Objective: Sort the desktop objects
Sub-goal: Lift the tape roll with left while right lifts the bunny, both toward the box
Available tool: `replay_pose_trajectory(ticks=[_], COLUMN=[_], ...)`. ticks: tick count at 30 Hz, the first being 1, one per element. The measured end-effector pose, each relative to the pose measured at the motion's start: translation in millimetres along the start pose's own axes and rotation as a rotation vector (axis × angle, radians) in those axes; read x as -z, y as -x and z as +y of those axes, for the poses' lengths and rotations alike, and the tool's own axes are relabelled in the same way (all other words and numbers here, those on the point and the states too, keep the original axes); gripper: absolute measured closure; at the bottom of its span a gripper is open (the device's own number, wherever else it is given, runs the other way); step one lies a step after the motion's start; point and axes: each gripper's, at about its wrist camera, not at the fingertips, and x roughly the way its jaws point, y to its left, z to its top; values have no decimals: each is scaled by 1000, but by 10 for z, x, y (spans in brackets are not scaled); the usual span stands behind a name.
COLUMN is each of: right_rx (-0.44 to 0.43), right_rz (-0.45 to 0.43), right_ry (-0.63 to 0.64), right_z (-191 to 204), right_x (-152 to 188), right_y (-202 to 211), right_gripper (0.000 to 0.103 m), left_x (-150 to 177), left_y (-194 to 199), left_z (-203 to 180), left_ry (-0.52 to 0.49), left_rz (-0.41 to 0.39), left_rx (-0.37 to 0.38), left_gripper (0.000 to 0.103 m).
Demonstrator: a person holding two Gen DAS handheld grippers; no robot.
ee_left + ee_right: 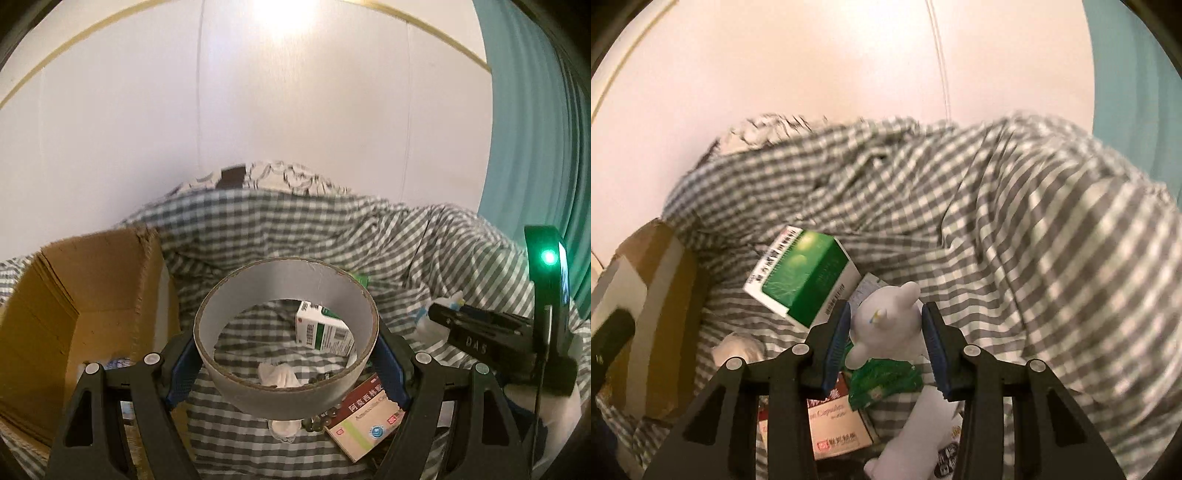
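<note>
1. At the far left of my left-hand view stands an open cardboard box (pixel 74 295), its flap up, on the grey-and-white checked cloth (pixel 280 229).
2. My left claw (pixel 286 363) is clenched on a roll of grey tape (pixel 286 332); the blue pads press its outer wall from both sides and the roll is lifted above the cloth.
3. Through the hole of the roll I see a green-and-white carton (pixel 325 332) lying on the cloth, and a crumpled white tissue (pixel 277 374) nearer to me.
4. Below the roll, to the right, lies a flat red-and-white medicine box (pixel 365 421), with a string of dark beads (pixel 325 417) beside it.
5. Further right my other claw's black body is in view, with a green lamp lit on it.
6. In my right-hand view, my right claw (pixel 884 343) stands released: its pads (pixel 836 339) flank a white bear figure (pixel 886 321) without pressing it.
7. The figure rests on a green plastic packet (pixel 882 380), close beside the green carton at its left.
</note>
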Motion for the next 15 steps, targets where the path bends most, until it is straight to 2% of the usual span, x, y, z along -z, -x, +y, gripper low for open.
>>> replay_pose_trajectory(ticks=[4,15], right_rx=[19,-52], right_rz=[-41,-191], right_ry=[32,32], right_z=[78,347], right_x=[-12,29], right_y=[229,1120], right_gripper=[63,63], left_x=[-78,-229], left_y=[235,910], left_z=[34,139], left_ry=[8,4], left_rz=[-40,-154], left_rx=[1,-14], left_gripper=[21,21])
